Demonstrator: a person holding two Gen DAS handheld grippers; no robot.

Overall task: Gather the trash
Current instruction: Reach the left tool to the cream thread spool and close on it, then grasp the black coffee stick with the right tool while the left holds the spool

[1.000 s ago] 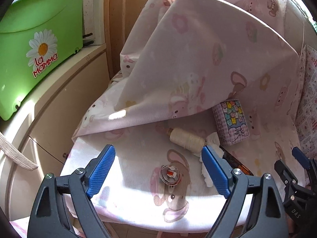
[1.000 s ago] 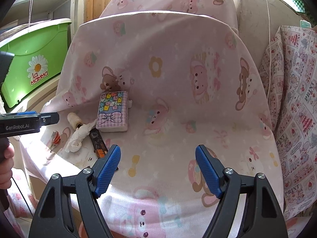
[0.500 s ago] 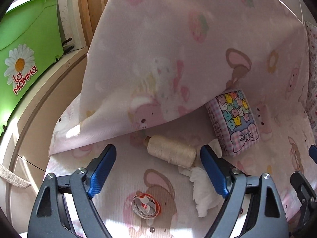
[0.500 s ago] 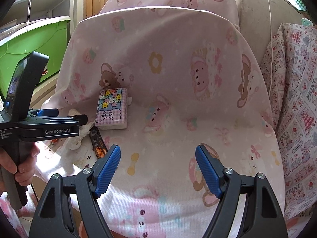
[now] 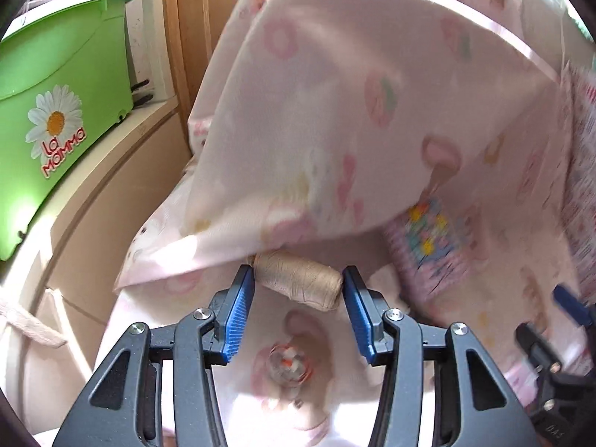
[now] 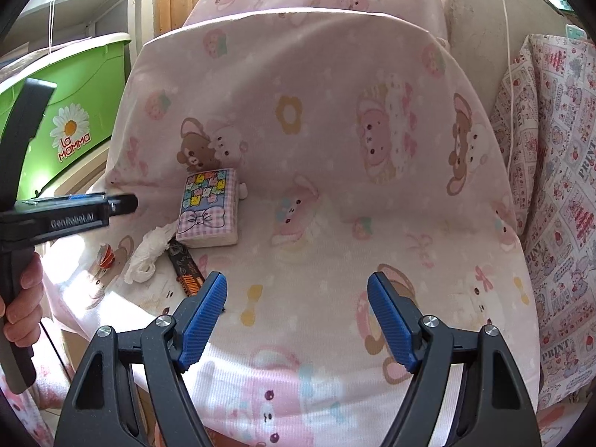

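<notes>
A beige thread spool (image 5: 298, 283) lies on the pink bear-print cloth (image 6: 335, 141), half under a hanging fold. My left gripper (image 5: 298, 279) straddles it, its jaws closing, the blue pads (image 5: 242, 294) meeting both ends of the spool. Below it lies a small round red-and-white thing (image 5: 290, 365). From the right wrist view, a crumpled white tissue (image 6: 149, 253) and a dark snack wrapper (image 6: 186, 275) lie beside a pastel tissue packet (image 6: 208, 208). My right gripper (image 6: 298, 320) hangs open over bare cloth, holding nothing.
A green bin (image 5: 63, 111) with a daisy logo stands on a beige ledge at the left. A printed pink-and-white fabric (image 6: 551, 186) hangs at the right. A hand (image 6: 22, 298) holds the left gripper's handle.
My left gripper has pushed forward past the round thing to the thread spool, and its jaws have narrowed around the spool. The right gripper has stayed where it was, still open.
</notes>
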